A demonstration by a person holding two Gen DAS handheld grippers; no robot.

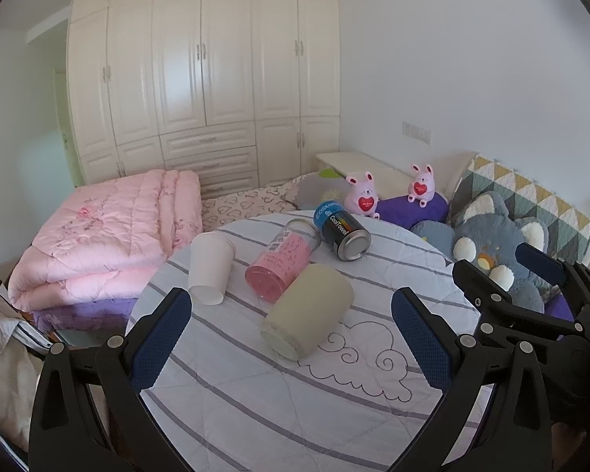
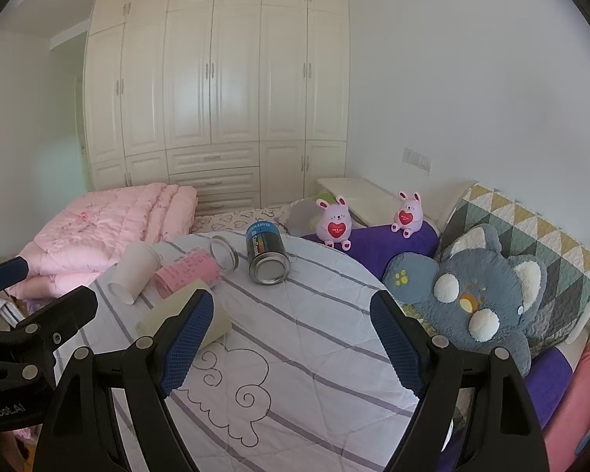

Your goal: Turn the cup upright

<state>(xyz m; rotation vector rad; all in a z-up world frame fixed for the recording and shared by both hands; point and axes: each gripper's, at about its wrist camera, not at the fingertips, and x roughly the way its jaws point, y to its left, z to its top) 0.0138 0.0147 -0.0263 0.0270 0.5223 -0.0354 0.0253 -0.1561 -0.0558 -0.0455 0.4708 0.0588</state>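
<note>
Status: not started. From left to right on the round table (image 1: 255, 413) lie a white paper cup (image 1: 209, 271), a pink jar (image 1: 281, 265), a beige cup (image 1: 308, 312) and a dark can (image 1: 344, 232), all tipped on their sides (which cup is meant cannot be told). The left gripper (image 1: 291, 348) hovers near the beige cup, jaws spread wide and empty. The right gripper (image 2: 293, 340) is likewise spread and empty. Judged remaining: grasp, rotate, set upright.

A folded pink quilt (image 1: 106, 236), 2 pink bunnies (image 1: 361, 196), a grey plush (image 1: 499, 244) and a white wardrobe (image 1: 204, 70).
</note>
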